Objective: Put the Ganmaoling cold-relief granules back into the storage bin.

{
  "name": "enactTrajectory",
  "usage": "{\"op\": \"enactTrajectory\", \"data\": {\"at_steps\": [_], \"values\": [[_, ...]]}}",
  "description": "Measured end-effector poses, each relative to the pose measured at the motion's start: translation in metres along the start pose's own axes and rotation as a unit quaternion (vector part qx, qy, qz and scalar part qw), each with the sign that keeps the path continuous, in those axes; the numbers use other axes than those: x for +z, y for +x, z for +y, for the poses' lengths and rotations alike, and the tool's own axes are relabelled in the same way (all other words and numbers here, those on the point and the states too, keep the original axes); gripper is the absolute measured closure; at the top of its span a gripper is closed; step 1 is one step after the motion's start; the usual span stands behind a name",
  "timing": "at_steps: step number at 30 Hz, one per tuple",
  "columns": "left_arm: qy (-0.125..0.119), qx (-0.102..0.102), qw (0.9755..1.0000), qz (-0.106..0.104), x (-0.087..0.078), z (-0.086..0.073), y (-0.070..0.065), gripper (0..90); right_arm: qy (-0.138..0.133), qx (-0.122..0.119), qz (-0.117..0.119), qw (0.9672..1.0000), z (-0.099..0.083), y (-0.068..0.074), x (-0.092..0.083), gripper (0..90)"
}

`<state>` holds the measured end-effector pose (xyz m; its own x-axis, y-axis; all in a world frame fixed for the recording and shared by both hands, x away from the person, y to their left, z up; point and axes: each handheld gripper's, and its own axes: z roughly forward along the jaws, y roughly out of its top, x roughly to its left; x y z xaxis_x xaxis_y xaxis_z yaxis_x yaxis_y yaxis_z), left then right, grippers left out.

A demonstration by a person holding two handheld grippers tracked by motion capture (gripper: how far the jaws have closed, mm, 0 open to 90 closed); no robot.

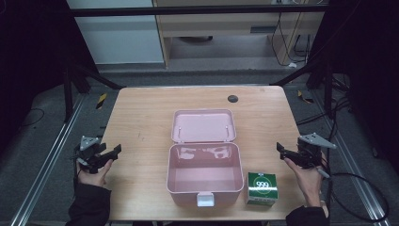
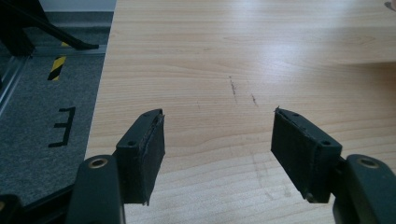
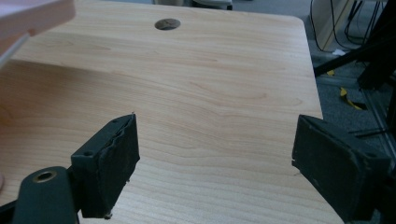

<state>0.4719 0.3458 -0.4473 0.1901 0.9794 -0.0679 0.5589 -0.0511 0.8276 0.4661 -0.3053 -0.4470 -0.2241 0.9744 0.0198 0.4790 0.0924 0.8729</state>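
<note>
On table, pink box (image 1: pixel 203 174) lid-open, green carton (image 1: pixel 261 188) just beside. Right gripper (image 1: pixel 283 149) jaws apart, empty; left gripper (image 1: pixel 114 151) same. Approach carton squarely, clamp flat sides, lift straight.

Near my right fingers a small green box (image 1: pixel 262 187) with a white round emblem stands upright on the worktop (image 1: pixel 141 122), at about five o'clock. Just beside it, at centre, the pink case (image 1: pixel 203 181) sits open, lid flat toward twelve.
</note>
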Motion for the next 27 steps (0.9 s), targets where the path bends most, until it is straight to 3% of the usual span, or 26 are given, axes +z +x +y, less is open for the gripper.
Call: {"op": "enactTrajectory", "data": {"at_steps": [6,14,18,20,27], "values": [[0.017,0.031,0.9994,0.002,0.006,-0.003,-0.007,33.9,-0.003,-0.025,0.031,0.9992,0.013,0.005,-0.013,15.8],[0.023,0.037,0.9991,-0.003,0.009,-0.006,-0.007,32.5,-0.001,-0.064,0.067,0.9957,0.029,0.013,-0.031,15.8],[0.029,0.039,0.9988,-0.004,0.011,-0.007,-0.008,32.4,0.018,-0.093,0.081,0.9922,0.034,0.019,-0.035,15.5],[0.031,0.036,0.9988,-0.013,0.011,-0.007,-0.007,32.3,0.021,-0.098,0.083,0.9916,0.035,0.020,-0.035,15.5],[0.035,0.044,0.9984,-0.010,0.012,-0.008,-0.009,32.3,0.029,-0.128,0.106,0.9857,0.051,0.027,-0.046,15.8]]}}
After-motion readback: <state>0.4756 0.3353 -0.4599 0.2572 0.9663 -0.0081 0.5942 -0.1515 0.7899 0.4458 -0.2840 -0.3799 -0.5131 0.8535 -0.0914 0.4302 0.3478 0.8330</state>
